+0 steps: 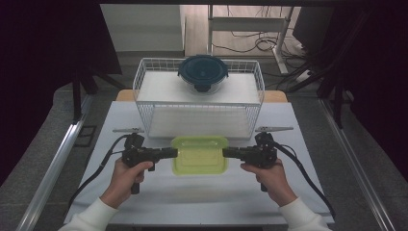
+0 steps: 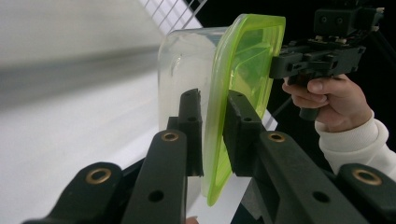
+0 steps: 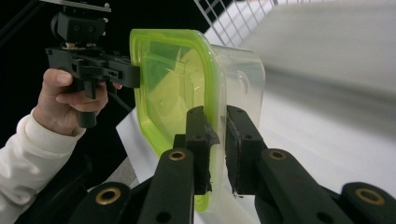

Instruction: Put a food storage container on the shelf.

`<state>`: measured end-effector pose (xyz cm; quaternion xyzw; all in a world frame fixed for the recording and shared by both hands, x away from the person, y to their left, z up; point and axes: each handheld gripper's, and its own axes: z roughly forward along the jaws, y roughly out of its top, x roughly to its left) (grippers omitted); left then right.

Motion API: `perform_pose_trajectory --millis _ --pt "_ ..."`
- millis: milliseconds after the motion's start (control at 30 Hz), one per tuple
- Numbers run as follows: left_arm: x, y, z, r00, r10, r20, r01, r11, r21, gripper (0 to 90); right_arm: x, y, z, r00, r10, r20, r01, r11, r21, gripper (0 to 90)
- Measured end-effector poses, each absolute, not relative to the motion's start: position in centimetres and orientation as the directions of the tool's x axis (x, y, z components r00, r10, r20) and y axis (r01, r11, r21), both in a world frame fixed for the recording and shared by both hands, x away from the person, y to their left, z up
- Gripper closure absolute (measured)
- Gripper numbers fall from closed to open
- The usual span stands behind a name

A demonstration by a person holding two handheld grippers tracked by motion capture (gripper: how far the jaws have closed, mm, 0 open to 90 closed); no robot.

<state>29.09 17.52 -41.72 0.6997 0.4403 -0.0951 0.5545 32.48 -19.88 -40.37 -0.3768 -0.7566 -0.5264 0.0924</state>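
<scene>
Both grippers, left [image 1: 174, 153] and right [image 1: 226, 153], clamp the green-lidded container [image 1: 199, 155] over a white table [image 1: 298, 144] fronting a wire basket [image 1: 159, 67], dark room around.

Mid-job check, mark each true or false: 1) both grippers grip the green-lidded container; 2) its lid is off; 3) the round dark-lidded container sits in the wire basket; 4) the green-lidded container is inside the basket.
1) True: the left gripper and the right gripper are clamped on opposite edges of the green-lidded container.
2) False: the lid is on.
3) True: the round dark-lidded container sits in the wire basket.
4) False: it is in front of the basket, outside.
</scene>
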Motion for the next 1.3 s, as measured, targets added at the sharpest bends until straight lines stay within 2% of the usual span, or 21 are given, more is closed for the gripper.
perform_pose_trajectory --millis 233,400,867,1300 --pt "29.8 17.5 -38.1 0.637 0.513 -0.576 0.674 -0.007 0.739 78.1 32.9 -19.9 -36.8 -0.742 0.467 0.481 0.605 0.157 0.781 79.4" --pt "30.4 17.6 -37.1 0.646 0.516 -0.563 0.660 -0.006 0.751 78.5 33.5 -19.8 -35.3 -0.753 0.471 0.459 0.585 0.161 0.795 79.3" --pt "32.7 17.8 -35.3 0.649 0.515 -0.560 0.649 0.010 0.761 79.2 35.3 -19.5 -33.2 -0.762 0.475 0.440 0.564 0.153 0.811 79.6" --pt "35.1 17.9 -31.5 0.681 0.521 -0.515 0.607 -0.006 0.795 79.2 37.3 -19.4 -30.0 -0.771 0.484 0.414 0.536 0.142 0.832 80.1"
